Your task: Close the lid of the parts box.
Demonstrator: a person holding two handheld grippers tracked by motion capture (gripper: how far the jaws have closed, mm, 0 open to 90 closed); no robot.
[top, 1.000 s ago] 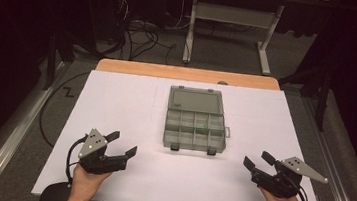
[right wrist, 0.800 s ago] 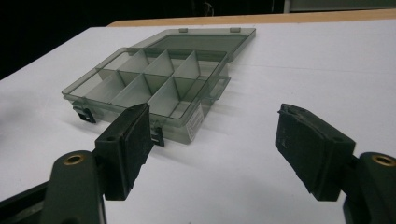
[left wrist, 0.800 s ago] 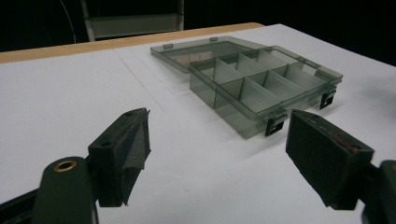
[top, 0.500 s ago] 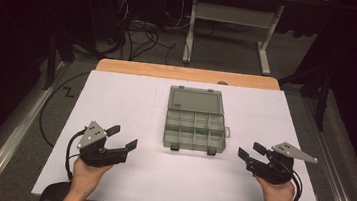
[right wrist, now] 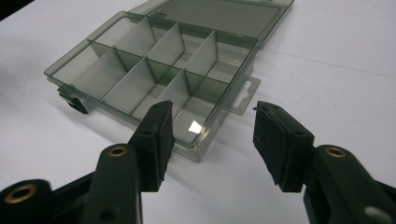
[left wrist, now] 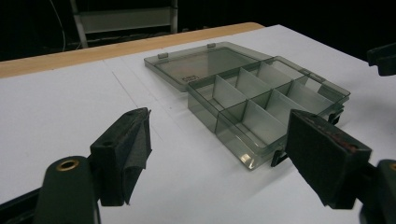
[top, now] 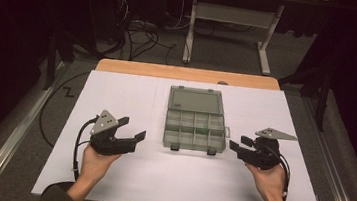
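One open compartment box (top: 196,125) is seen on the white tabletop (top: 123,175), lid laid flat, between the two grippers. Eight compartments are counted. The left gripper (top: 132,129) is spread and empty. The right gripper (top: 238,142), just closing, stays parted around nothing, beside the box's hang tab (right wrist: 245,95).
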